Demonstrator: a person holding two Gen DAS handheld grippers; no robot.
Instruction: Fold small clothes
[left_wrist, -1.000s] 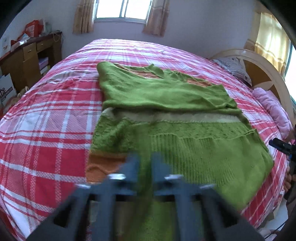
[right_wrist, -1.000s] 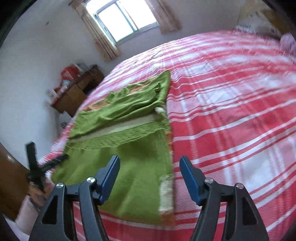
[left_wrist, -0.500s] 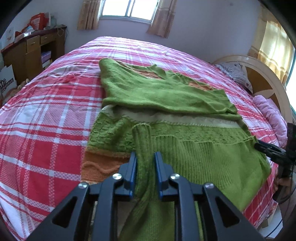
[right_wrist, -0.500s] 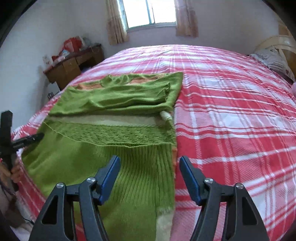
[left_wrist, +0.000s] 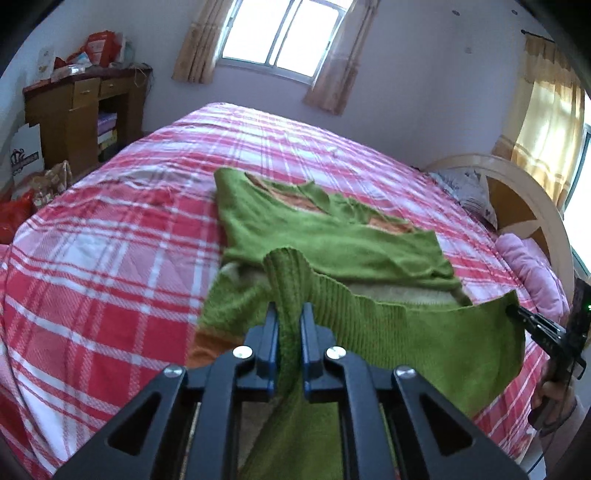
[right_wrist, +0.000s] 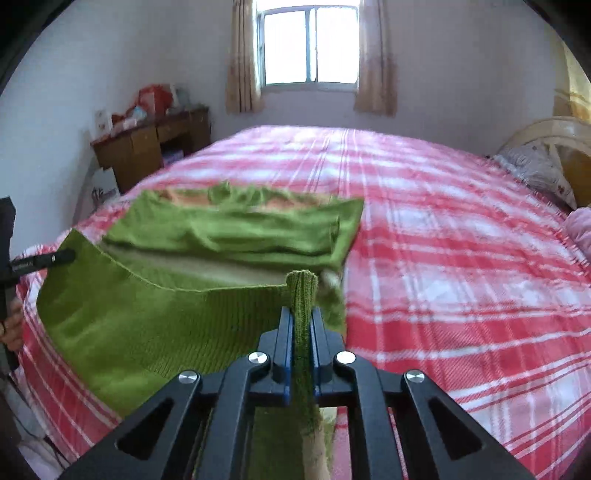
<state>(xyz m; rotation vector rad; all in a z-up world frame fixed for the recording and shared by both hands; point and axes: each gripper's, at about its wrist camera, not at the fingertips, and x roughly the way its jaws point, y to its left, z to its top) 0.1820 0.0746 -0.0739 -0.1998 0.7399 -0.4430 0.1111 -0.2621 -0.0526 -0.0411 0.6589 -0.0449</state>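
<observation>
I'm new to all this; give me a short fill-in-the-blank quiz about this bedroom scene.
1. Both grippers' fingers pinch the ribbed hem of a knitted sweater coloured ____.
2. It lies on a bed whose cover is red, pink and white ____.
3. The left gripper is ____ on the fabric.

Missing: green; plaid; shut

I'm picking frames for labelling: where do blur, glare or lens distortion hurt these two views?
Left wrist view: window blown out, bed bulges from fisheye, sweater fairly sharp. Right wrist view: window also glares, sweater softly blurred, dark corners.
</observation>
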